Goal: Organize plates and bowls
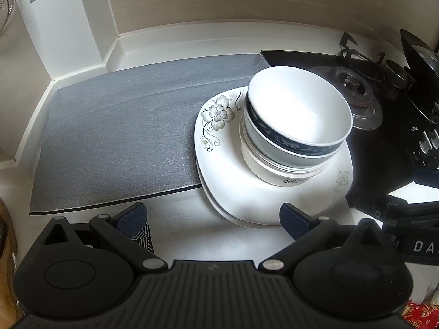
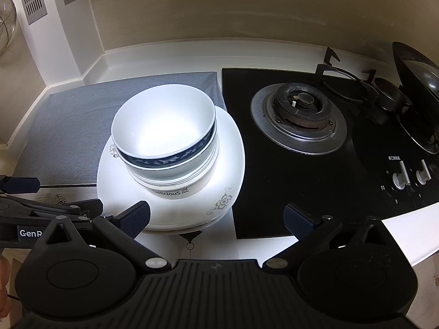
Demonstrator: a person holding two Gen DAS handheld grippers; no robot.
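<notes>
A stack of bowls (image 1: 296, 126), the top one white with a dark blue patterned band, sits on stacked white flower-print plates (image 1: 227, 181) at the right end of a grey mat (image 1: 115, 137). The same bowls (image 2: 164, 137) and plates (image 2: 192, 208) show in the right wrist view. The lowest bowl reads "Delicious". My left gripper (image 1: 214, 219) is open and empty, just in front of the plates' near rim. My right gripper (image 2: 216, 219) is open and empty, its left finger (image 2: 134, 219) over the plates' near edge.
A black gas hob (image 2: 301, 164) with a burner (image 2: 299, 109) lies right of the plates, knobs (image 2: 400, 178) at its front. A dark wok lid (image 2: 419, 82) stands far right. White walls enclose the counter corner (image 1: 115, 44). A fan (image 1: 5, 2) is at far left.
</notes>
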